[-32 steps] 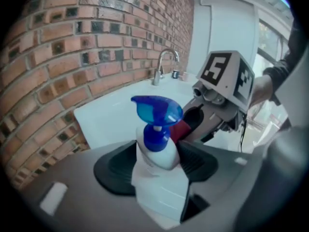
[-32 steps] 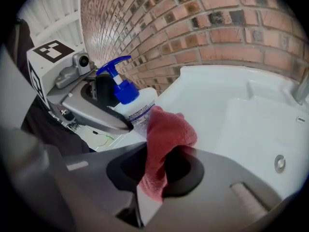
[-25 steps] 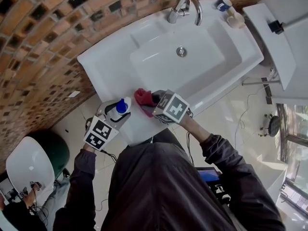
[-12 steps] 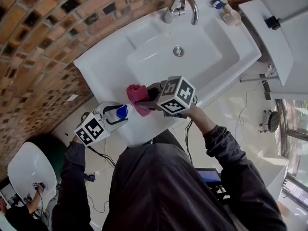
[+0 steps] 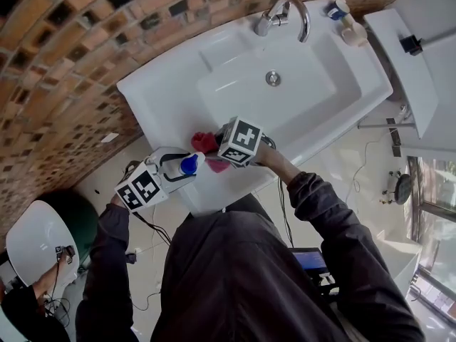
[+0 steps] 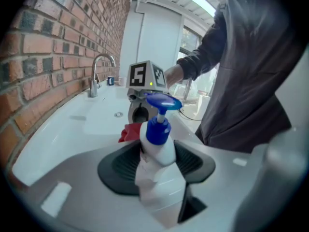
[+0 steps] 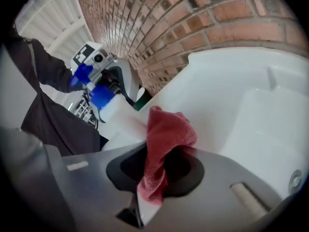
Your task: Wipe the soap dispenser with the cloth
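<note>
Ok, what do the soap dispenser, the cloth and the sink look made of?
The soap dispenser: likely plastic, smooth white body with a glossy blue pump. The cloth: soft red fabric, terry-like by its fuzzy nap and limp folds. The sink: glossy white, probably ceramic, though moulded resin would look the same.

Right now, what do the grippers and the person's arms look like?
The left gripper and the right gripper have light grey moulded bodies. Each carries a white cube with black square markers. The jaws are lined with black ribbed pads. A thin black cable hangs below the left one. The person wears long dark grey sleeves.
</note>
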